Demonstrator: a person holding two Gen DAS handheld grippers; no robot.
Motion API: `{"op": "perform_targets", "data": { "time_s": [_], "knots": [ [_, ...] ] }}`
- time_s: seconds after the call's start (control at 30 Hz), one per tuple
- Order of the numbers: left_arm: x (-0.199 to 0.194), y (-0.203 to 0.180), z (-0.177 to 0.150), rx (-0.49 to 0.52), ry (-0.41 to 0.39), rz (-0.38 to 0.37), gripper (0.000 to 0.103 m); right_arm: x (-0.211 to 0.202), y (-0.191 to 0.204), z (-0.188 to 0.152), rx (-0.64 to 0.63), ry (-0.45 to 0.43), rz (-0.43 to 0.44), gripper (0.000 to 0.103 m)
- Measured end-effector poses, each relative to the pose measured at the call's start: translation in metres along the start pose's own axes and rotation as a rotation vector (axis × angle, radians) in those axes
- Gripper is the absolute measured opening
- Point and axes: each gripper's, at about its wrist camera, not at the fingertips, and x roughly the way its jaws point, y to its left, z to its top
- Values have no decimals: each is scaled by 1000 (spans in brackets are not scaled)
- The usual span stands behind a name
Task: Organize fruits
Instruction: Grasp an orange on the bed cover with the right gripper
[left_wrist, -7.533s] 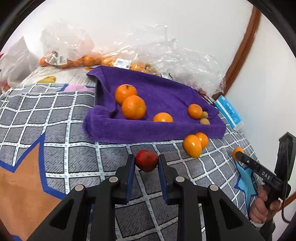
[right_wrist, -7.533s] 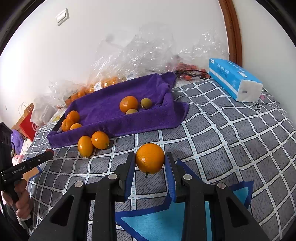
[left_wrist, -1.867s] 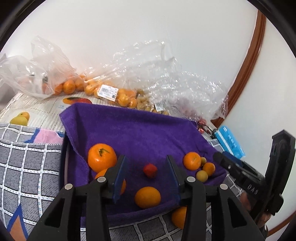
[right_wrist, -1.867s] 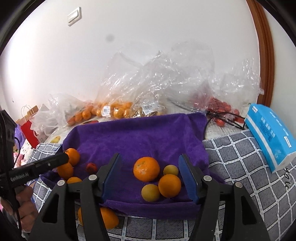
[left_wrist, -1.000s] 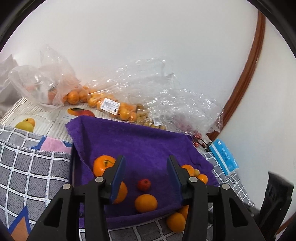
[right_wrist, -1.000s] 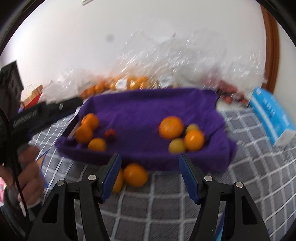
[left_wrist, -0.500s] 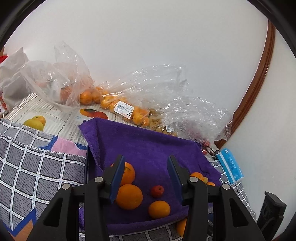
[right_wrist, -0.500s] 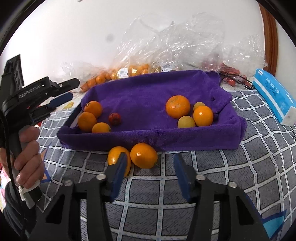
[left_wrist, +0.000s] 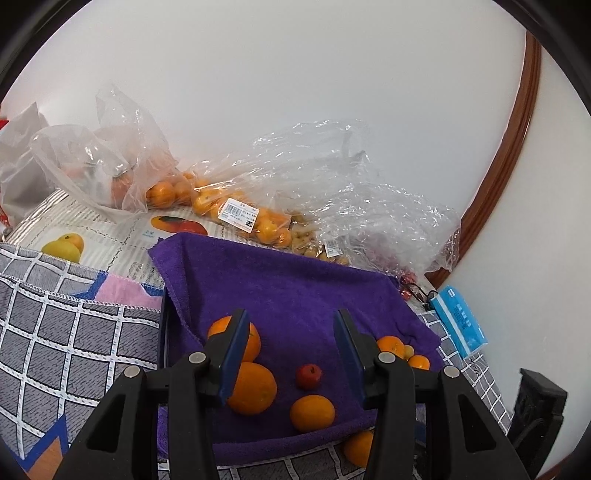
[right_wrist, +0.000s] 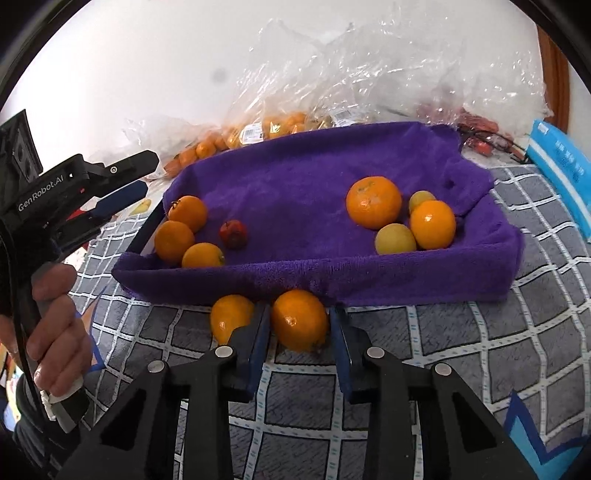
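Now an orange (right_wrist: 300, 320) lies on the checked bedcover (right_wrist: 480, 350), touching the purple towel-lined tray (right_wrist: 388, 277) at its 6 o'clock edge. The right gripper (right_wrist: 298, 334) has just been closing; its fingers (right_wrist: 258, 338) bracket the orange, contact unclear. The left gripper (left_wrist: 290, 350) hovers over the tray, partly open, empty.

Tray (right_wrist: 509, 266): five oranges (right_wrist: 373, 201), two yellow fruits (right_wrist: 395, 239), one red fruit (right_wrist: 233, 234). Outside: two oranges (right_wrist: 300, 319).

Left gripper (left_wrist: 290, 345) above a purple towel-lined tray (left_wrist: 295, 291) of fruit

Its blue-padded jaws stand apart with nothing between them; beyond lie round orange citrus fruits (left_wrist: 255, 387), one small red fruit (left_wrist: 308, 376), and clear plastic bags of fruit (left_wrist: 236, 210) by the white wall.
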Motion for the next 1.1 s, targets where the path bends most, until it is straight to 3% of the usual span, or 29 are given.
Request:
{"op": "perform_targets", "data": {
  "time_s": [0.23,0.33,0.47,0.9,1.1],
  "knots": [
    [-1,1,1,-10,1,-9,45,-22,-19,-9,3,-22,-149,33],
    [-2,1,0,-11,2,-11,46,-16,-25,-14,28,-3,-141,33],
    [1,2,0,-12,10,-8,46,-8,-14,-11,-25,9,-198,33],
    [8,-7,-12,23,37,6,46,-6,-12,-11,-33,0,-230,32],
    [-2,-19,-10,85,34,9,45,-16,-22,-11,23,-42,-193,32]
  ]
}}
